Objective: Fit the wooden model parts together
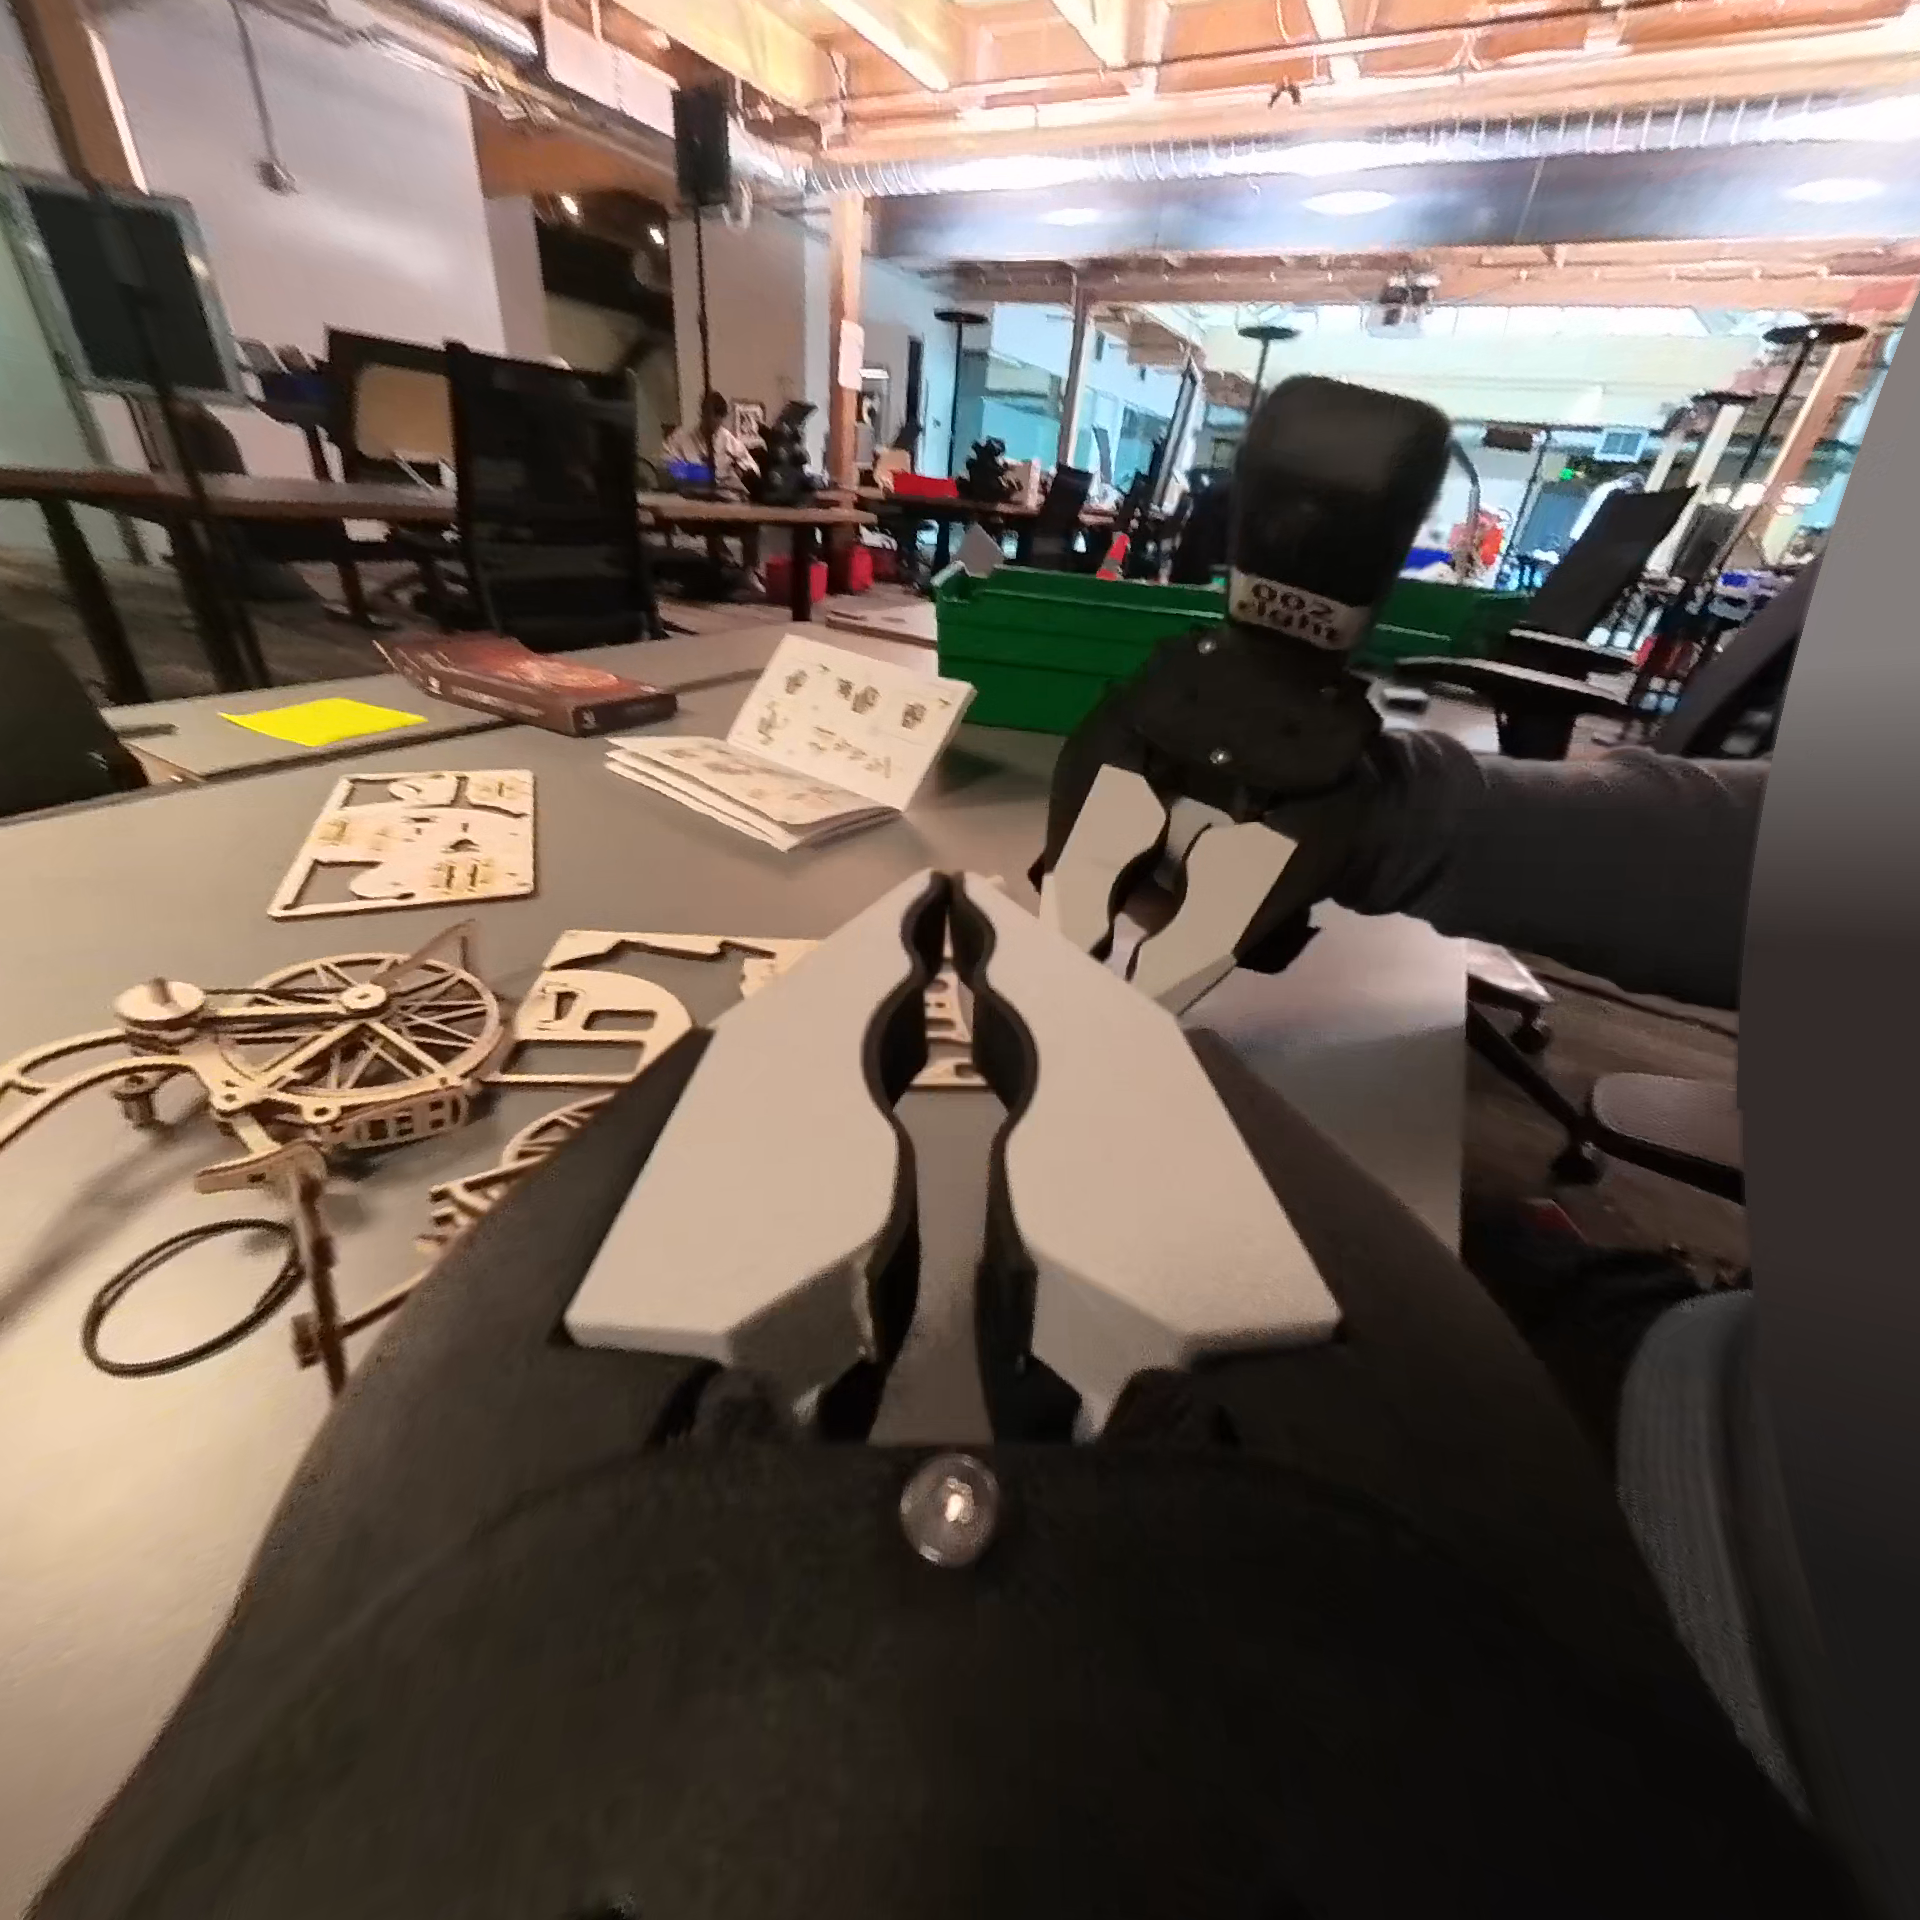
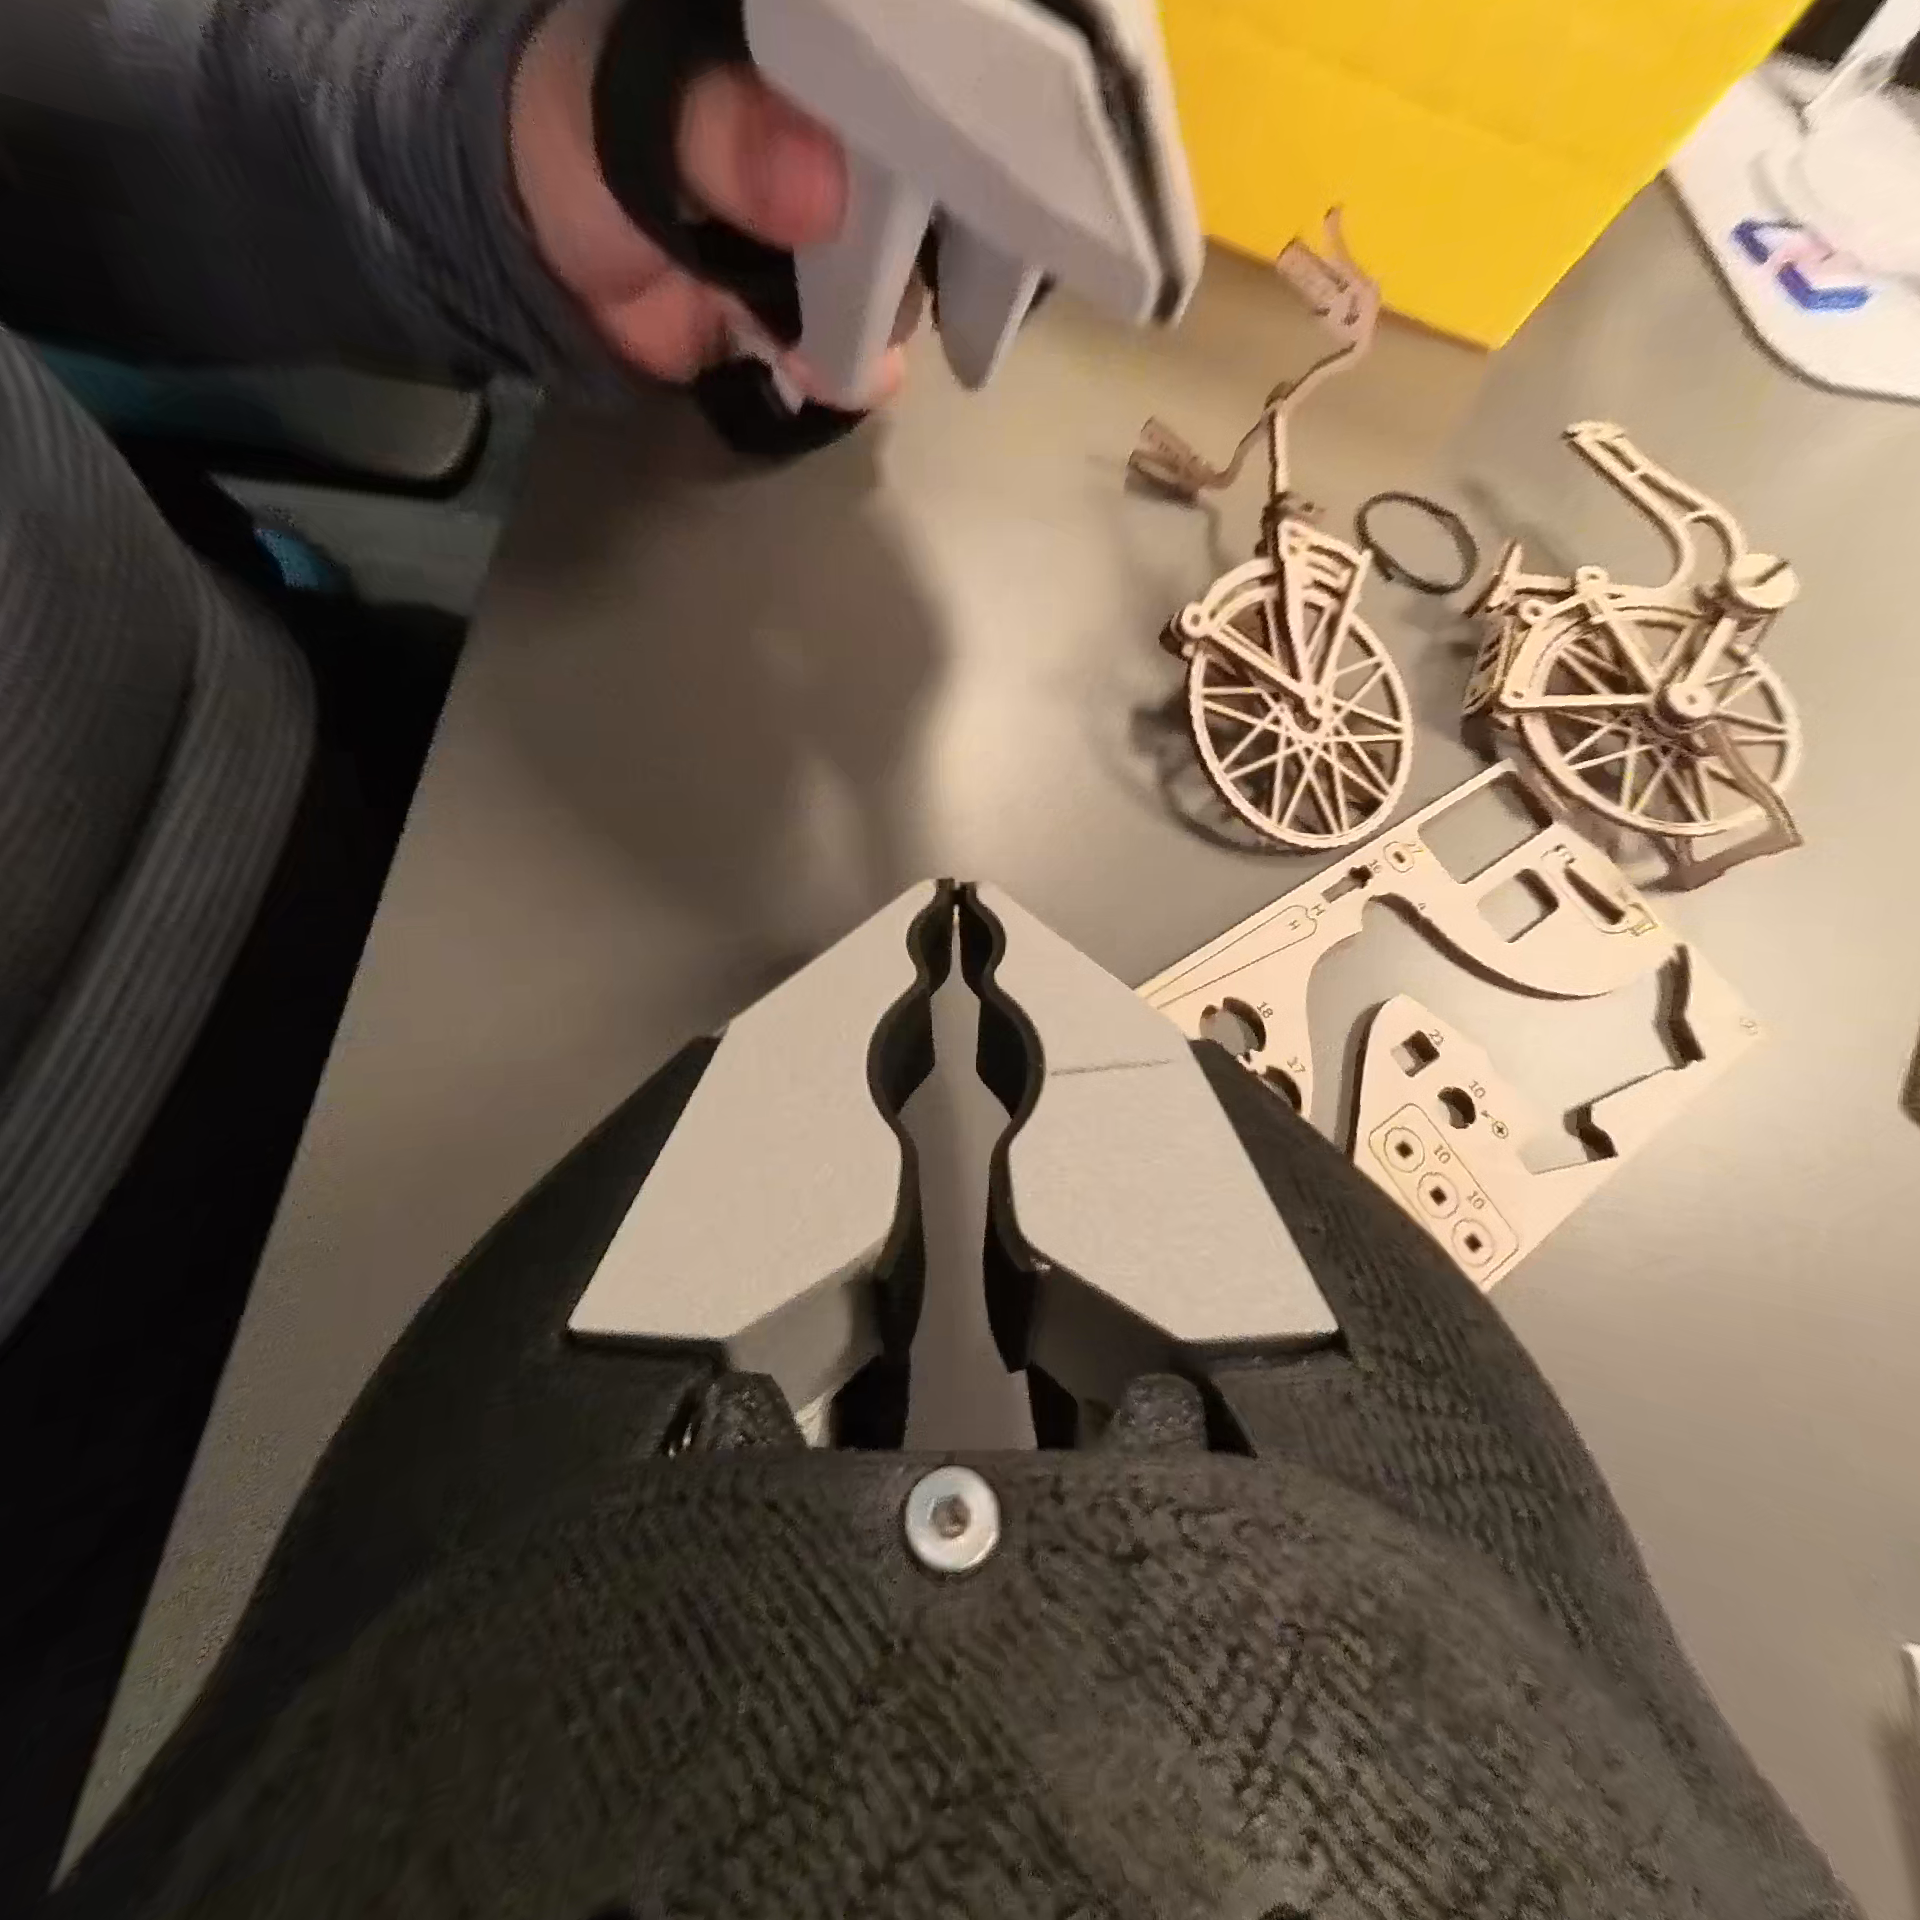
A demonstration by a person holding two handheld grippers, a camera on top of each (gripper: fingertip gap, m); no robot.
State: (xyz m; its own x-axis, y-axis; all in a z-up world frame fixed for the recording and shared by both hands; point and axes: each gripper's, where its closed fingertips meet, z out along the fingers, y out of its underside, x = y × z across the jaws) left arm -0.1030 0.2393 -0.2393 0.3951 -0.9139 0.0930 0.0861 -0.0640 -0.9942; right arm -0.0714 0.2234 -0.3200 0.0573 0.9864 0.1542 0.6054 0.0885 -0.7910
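Two part-built wooden bicycle halves lie on the grey table [image 2: 675,727]: a front wheel with handlebar [image 2: 1299,717] and a rear wheel with frame [image 2: 1652,707], the latter also in the left wrist view [image 1: 343,1049]. A black rubber band [image 2: 1418,556] lies between them. My right gripper [image 2: 954,894] is shut and empty above bare table, left of a cut-out wooden sheet [image 2: 1507,1029]. My left gripper [image 1: 951,883] is shut and empty, raised over the table. It shows blurred in the right wrist view [image 2: 1169,286], held by a hand. The right gripper [image 1: 1143,971] hangs just ahead of it.
Another wooden sheet [image 1: 410,842] and an open instruction booklet [image 1: 800,758] lie farther back. A green bin [image 1: 1070,634], a dark box [image 1: 525,681] and a yellow note [image 1: 322,719] sit behind. A yellow box [image 2: 1455,135] stands beyond the wheels. The table's edge [image 2: 436,831] is to the left. The front wheel with handlebar [image 2: 1299,717] is about 10 cm from my right fingertips. Left tips and right tips are each some 20 cm from the black rubber band [image 2: 1418,556].
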